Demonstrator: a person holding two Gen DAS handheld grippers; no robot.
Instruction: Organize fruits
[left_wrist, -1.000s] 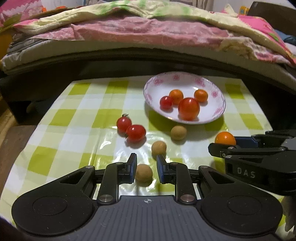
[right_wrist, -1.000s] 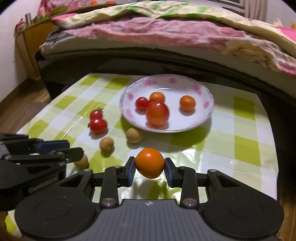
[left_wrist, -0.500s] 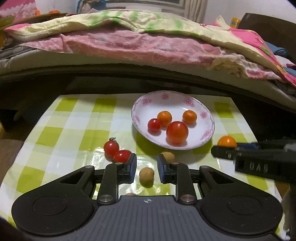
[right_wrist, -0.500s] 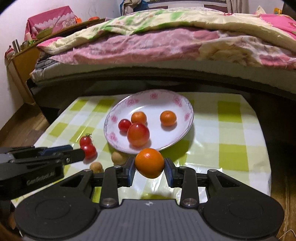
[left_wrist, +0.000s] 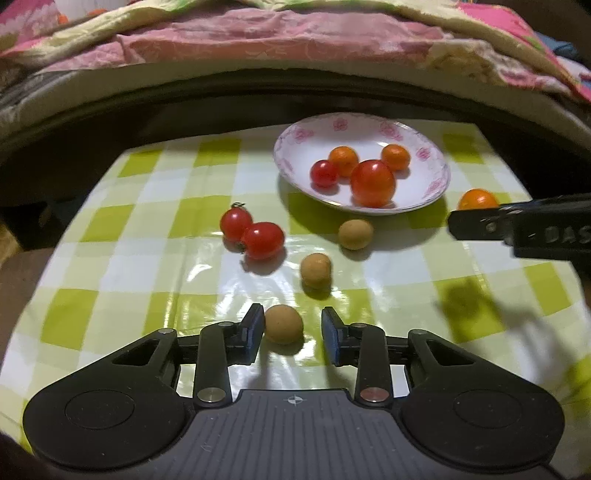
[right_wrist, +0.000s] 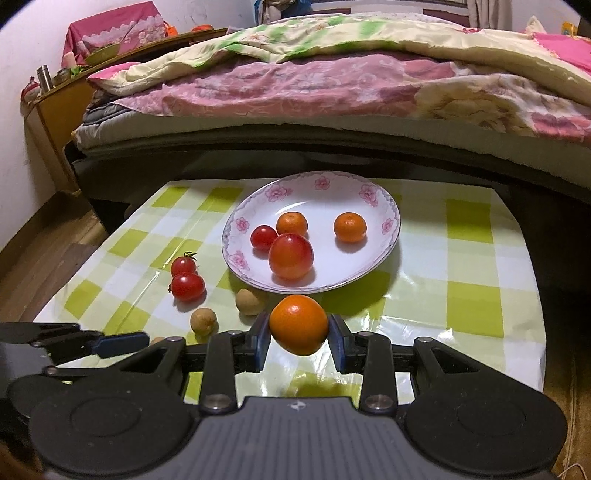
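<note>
My left gripper (left_wrist: 292, 330) hangs low over the green-checked cloth, and its jaws are opening. A tan longan (left_wrist: 283, 324) lies on the cloth between them, close to the left pad, with a gap to the right pad. Two more longans (left_wrist: 315, 270) (left_wrist: 355, 233) and two cherry tomatoes (left_wrist: 255, 234) lie further out. The flowered white plate (left_wrist: 306, 146) holds two small oranges, a small tomato and a large tomato (left_wrist: 372, 182). In front of the plate (right_wrist: 369, 192), my right gripper (right_wrist: 298, 334) is shut on an orange (right_wrist: 298, 324), held above the cloth.
A bed with pink and yellow quilts (right_wrist: 332, 85) runs along the far side of the low table. A wooden side table (right_wrist: 55, 110) with small items stands at the far left. The cloth's right part (right_wrist: 472, 266) carries no fruit. The left gripper's arm (right_wrist: 74, 343) sits at the lower left.
The left gripper lifted away, then came back down over the nearest longan with its jaws wider. The right gripper kept its hold on the orange, and its view tilted up towards the bed.
</note>
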